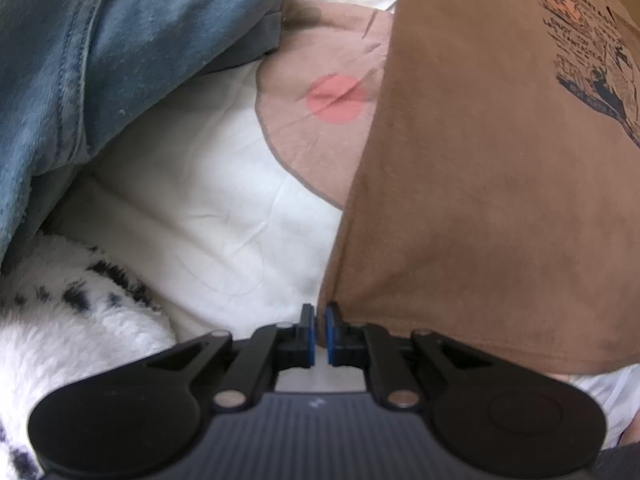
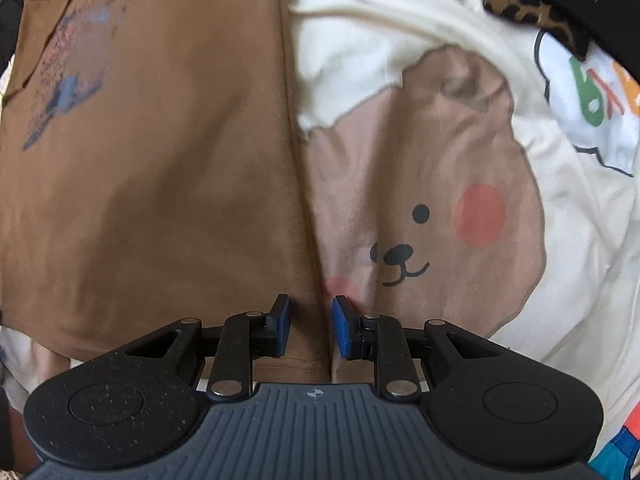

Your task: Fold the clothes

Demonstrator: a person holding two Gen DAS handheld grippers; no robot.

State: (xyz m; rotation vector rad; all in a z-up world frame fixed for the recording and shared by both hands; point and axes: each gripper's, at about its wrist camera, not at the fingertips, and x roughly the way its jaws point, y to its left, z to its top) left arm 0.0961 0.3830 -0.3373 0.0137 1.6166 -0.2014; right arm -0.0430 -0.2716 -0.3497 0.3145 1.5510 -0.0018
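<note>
- Left wrist view: the left gripper (image 1: pixel 320 330) is pointing down at the bedding, jaws nearly together, only a sliver showing between the blue pads (image 1: pixel 330 334).
- The lower left corner of the brown shirt (image 1: pixel 480 200) is sitting right at the pad tips. It looks pinched there, but I cannot tell for certain that cloth is between them.
- The shirt is lying flat on the bear-print sheet (image 1: pixel 224 208), filling the right side of this view, collar and a dark printed graphic (image 1: pixel 592 68) toward the sheet's far edge.
- Its left side is running as one straight edge, hem curving off at bottom right. Judging by that, it is spread face up and ready for a fold.
- Denim (image 1: pixel 100 60) is heaped at the sheet's far left; a fluffy spotted white throw (image 1: pixel 72 320) is bunched at the near left. Both are lying clear of the shirt.
- Right wrist view: the right gripper (image 2: pixel 310 328) is hanging over the shirt's other side edge, near its hem, jaws partly apart and straddling that edge. The pads do not look pressed on the cloth.
- The shirt is filling the left half here, the edge running straight away from the gripper. The fabric is looking smooth, matte, with few creases.
- The sheet's bear face (image 2: pixel 400 260) is showing just beside that edge. A leopard-print piece (image 2: pixel 532 16) is lying at the far right corner.
- Judgement: both grippers are set at the two hem corners, likely so the hem can be lifted toward the collar.
</note>
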